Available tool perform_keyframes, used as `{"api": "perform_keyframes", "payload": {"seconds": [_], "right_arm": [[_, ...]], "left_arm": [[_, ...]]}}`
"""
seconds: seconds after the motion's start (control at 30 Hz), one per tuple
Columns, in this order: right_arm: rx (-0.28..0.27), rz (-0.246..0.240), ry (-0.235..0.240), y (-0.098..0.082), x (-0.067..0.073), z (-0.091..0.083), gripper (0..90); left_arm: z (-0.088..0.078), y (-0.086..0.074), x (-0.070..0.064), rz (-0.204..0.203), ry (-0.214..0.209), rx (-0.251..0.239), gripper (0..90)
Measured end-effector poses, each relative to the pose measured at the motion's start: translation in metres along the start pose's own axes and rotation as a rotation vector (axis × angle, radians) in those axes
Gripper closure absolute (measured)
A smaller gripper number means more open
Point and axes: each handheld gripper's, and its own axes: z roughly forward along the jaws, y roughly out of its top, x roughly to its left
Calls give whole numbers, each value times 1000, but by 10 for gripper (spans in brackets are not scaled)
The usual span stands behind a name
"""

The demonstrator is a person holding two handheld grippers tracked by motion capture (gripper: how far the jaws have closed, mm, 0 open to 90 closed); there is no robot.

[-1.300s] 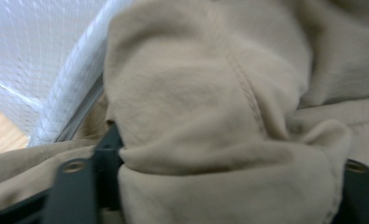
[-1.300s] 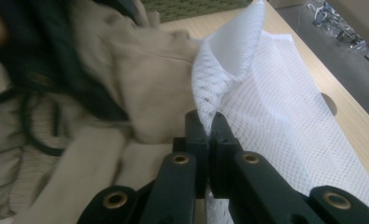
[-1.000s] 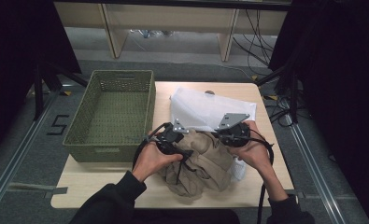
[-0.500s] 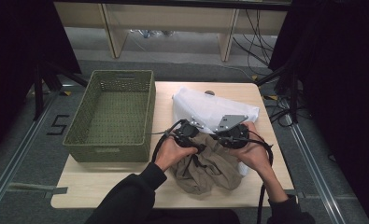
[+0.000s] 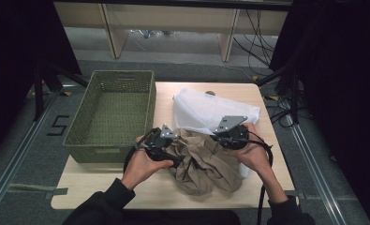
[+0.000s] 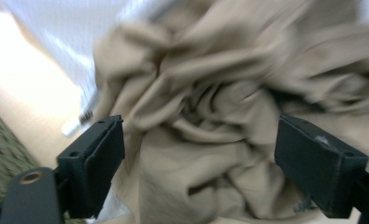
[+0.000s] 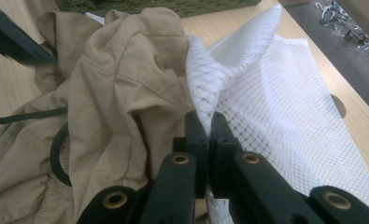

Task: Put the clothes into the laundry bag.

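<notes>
Two fabrics lie tangled at the table's near edge: a crumpled tan garment (image 5: 206,164) heaped partly over a white mesh bag (image 5: 210,110), just right of the green basket (image 5: 110,110). The right gripper (image 7: 209,135) is clamped on a fold of the mesh beside the tan cloth. The left gripper (image 6: 198,154) has just been opening; its jaws straddle the garment without pressing it. Closing now, it may grab a loose bunch, and the garment could slide off the table's edge or drag the bag shut.
</notes>
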Motion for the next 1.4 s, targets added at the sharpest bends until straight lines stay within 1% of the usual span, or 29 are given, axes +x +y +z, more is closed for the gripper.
{"api": "perform_keyframes", "payload": {"seconds": [0.03, 0.07, 0.1, 0.13, 0.17, 0.23, 0.27, 0.3, 0.37, 0.43, 0.47, 0.53, 0.6, 0.67, 0.7, 0.77, 0.8, 0.87, 0.9, 0.93, 1.0, 1.07, 1.13, 1.17, 1.2, 1.27, 1.3, 1.33, 1.4], "right_arm": [[-5, -5, -5, 0, 1, 1, 897], [-5, -5, -5, 0, 1, 1, 897], [-6, -7, -4, 1, 1, 1, 897], [-10, -21, 1, 1, 1, 2, 897], [-2, -11, 6, 1, 1, 2, 897], [2, -10, 15, 1, 1, 4, 897], [2, -10, 15, 1, 1, 4, 897], [-7, -9, 4, 1, 2, 6, 897], [-4, -15, 19, 3, 3, 4, 897], [-28, -39, 5, 5, 3, 0, 897], [-37, -23, 18, 8, 5, -6, 897], [-37, -31, 9, 9, 4, -9, 897], [-53, -46, 17, 11, 5, -12, 897], [-49, -49, 22, 10, 5, -11, 897], [-38, -34, 19, 9, 6, -11, 897], [-37, -46, 27, 8, 5, -9, 897], [-38, -40, 17, 6, 5, -7, 897], [-26, -30, 24, 4, 4, -6, 897], [-32, -24, 19, 2, 3, -6, 897], [-32, -24, 19, 2, 3, -6, 897], [-21, -9, 24, 1, 3, -8, 897], [-22, -10, 23, 2, 3, -8, 897], [-30, -42, 17, 4, 4, -7, 897], [-22, -29, 26, 5, 6, -7, 897], [-22, -29, 26, 5, 6, -7, 897], [-22, -31, 25, 6, 7, -6, 897], [-28, -31, 19, 6, 8, -5, 897], [-21, -36, 28, 7, 7, -5, 897], [-33, -51, 29, 7, 8, -3, 897]], "left_arm": [[12, -2, 2, -24, -27, 8, 160], [19, -1, 3, -19, -64, 31, 160], [27, -1, 2, -17, -73, 13, 160], [33, 0, 0, -7, -119, -14, 200], [36, 3, -2, 30, -158, -26, 345], [37, 8, -12, 94, -167, -65, 640], [37, 11, -17, 97, -168, -72, 640], [36, 14, -23, 110, -156, -86, 700], [33, 20, -34, 123, -183, -117, 750], [28, 27, -42, 121, -207, -129, 764], [27, 30, -43, 137, -212, -129, 767], [30, 36, -42, 145, -194, -130, 768], [40, 40, -36, 122, -177, -125, 770], [54, 40, -22, 68, -143, -127, 767], [60, 39, -15, 7, -136, -131, 762], [68, 34, -5, -47, -158, -130, 746], [68, 33, -4, -55, -170, -135, 711], [63, 28, -3, -39, -148, -138, 607], [57, 25, -5, -32, -131, -128, 477], [50, 21, -5, -25, -96, -118, 477], [39, 14, -4, 0, -43, -126, 360], [33, 8, 2, 17, -18, -125, 276], [40, 7, 13, -16, -37, -149, 185], [40, 7, 13, -16, -37, -149, 177], [44, 8, 13, -42, -47, -165, 177], [58, 10, 13, -44, -122, -205, 220], [63, 12, 12, -17, -149, -191, 275], [68, 13, 9, -3, -160, -178, 344], [74, 15, 1, 43, -158, -151, 617]]}}
